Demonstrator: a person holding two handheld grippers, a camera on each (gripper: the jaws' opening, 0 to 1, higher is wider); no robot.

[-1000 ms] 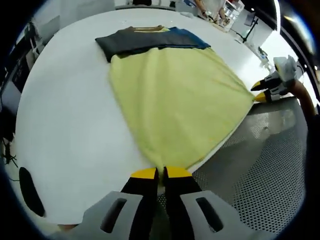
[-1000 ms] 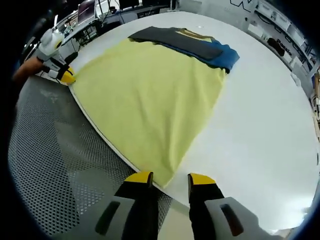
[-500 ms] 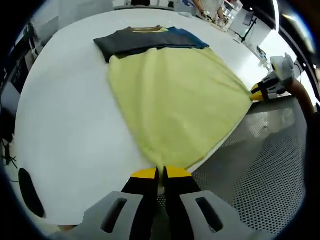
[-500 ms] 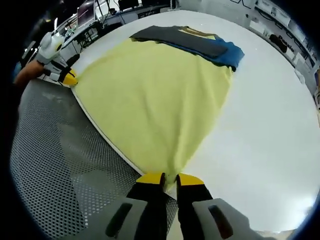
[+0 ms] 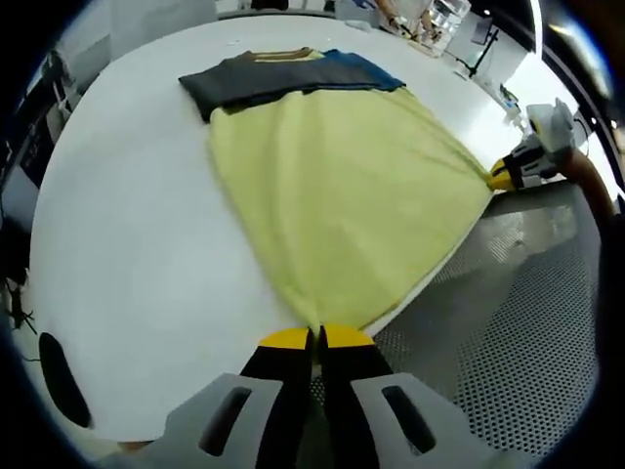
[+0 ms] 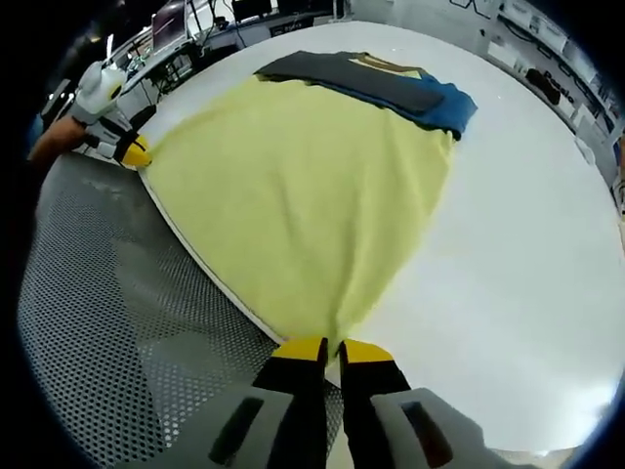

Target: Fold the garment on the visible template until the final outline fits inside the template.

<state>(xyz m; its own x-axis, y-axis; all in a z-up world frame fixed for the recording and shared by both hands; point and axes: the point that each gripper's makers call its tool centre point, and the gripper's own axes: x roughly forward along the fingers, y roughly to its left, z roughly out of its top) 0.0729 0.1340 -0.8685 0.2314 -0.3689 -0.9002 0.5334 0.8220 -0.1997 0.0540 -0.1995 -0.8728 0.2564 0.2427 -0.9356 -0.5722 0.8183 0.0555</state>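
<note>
A garment with a wide yellow body (image 5: 342,186) and a dark grey and blue upper part (image 5: 264,78) lies spread on the white table (image 5: 127,244). My left gripper (image 5: 314,339) is shut on one corner of the yellow hem at the table's near edge. In the right gripper view the same yellow cloth (image 6: 303,186) fans out from my right gripper (image 6: 332,349), which is shut on the other hem corner. The right gripper (image 5: 508,176) also appears at the cloth's right corner in the left gripper view. The left gripper (image 6: 132,151) appears at the left corner in the right gripper view.
A perforated grey metal surface (image 5: 508,322) lies below the table's near edge (image 6: 117,293). Cluttered desks (image 6: 195,29) and shelves (image 6: 557,59) stand beyond the far side. Bare white table (image 6: 527,254) flanks the garment.
My right gripper went from open beside the hem corner to shut on it. The left gripper stayed shut on its corner; the cloth is pulled slightly tauter.
</note>
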